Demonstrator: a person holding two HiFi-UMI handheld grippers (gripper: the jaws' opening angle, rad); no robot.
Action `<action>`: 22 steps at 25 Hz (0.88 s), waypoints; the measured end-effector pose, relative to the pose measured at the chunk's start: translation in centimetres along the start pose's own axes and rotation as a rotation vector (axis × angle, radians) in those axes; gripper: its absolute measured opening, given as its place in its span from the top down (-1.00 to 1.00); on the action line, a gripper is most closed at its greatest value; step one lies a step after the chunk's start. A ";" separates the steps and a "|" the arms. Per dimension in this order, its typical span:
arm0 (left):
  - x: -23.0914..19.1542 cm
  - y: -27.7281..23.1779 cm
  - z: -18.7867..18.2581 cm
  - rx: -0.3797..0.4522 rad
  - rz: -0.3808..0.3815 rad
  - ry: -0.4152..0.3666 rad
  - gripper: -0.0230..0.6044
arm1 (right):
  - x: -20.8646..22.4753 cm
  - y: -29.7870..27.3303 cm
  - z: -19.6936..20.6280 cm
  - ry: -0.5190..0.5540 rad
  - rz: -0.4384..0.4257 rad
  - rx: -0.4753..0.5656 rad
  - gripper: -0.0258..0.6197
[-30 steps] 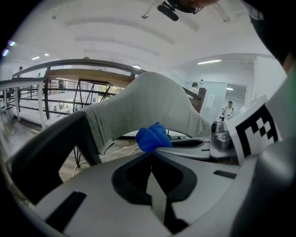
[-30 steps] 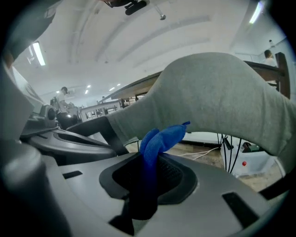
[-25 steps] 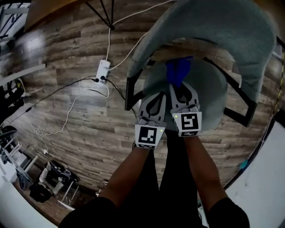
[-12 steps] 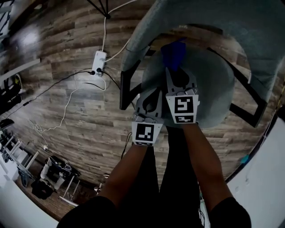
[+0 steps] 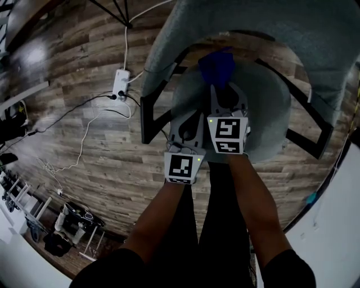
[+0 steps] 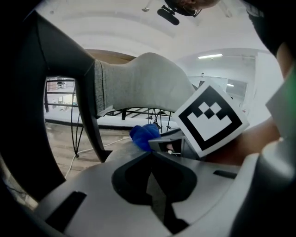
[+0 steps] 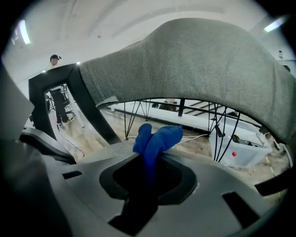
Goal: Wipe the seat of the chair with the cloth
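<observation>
A grey upholstered chair with a round seat and a curved backrest stands in front of me on black legs. My right gripper is shut on a blue cloth that bunches out past its tips over the back of the seat; the cloth also shows between the jaws in the right gripper view. My left gripper is shut with nothing in it, lying beside the right one near the seat's left front edge. From the left gripper view the cloth and the right gripper's marker cube are visible.
A white power strip with cables lies on the wood floor to the left of the chair. Black chair arm struts frame the seat's left side. A tripod's legs stand behind. Clutter sits at the lower left.
Both grippers have slid slightly left across the seat with the cloth; the view has shifted so the chair sits a little lower and larger.
</observation>
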State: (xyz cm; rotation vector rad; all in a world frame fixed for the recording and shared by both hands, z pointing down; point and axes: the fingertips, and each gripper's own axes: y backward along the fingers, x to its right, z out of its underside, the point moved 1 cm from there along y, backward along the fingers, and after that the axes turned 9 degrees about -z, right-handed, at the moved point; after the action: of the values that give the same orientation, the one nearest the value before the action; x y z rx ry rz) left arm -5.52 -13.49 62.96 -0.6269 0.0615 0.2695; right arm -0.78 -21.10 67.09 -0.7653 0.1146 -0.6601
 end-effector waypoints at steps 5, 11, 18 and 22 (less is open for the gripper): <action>0.8 -0.5 0.3 -0.024 0.011 -0.029 0.90 | 1.9 1.0 0.5 -0.023 0.043 -0.003 0.62; 1.2 -1.0 0.0 -0.042 0.009 0.026 0.90 | 4.2 2.1 1.3 -0.063 0.111 -0.013 0.62; 3.1 -2.1 -0.6 -0.038 0.045 -0.020 0.90 | 7.7 4.2 2.8 -0.145 0.201 -0.021 0.62; 4.0 -2.5 -0.9 -0.039 0.064 -0.043 0.90 | 9.5 5.5 3.6 -0.170 0.243 -0.026 0.62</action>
State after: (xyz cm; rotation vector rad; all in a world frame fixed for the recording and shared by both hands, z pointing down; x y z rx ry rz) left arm -0.99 -15.06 63.17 -0.6585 0.0347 0.3472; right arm 10.80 -21.64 67.29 -0.8142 0.0593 -0.3617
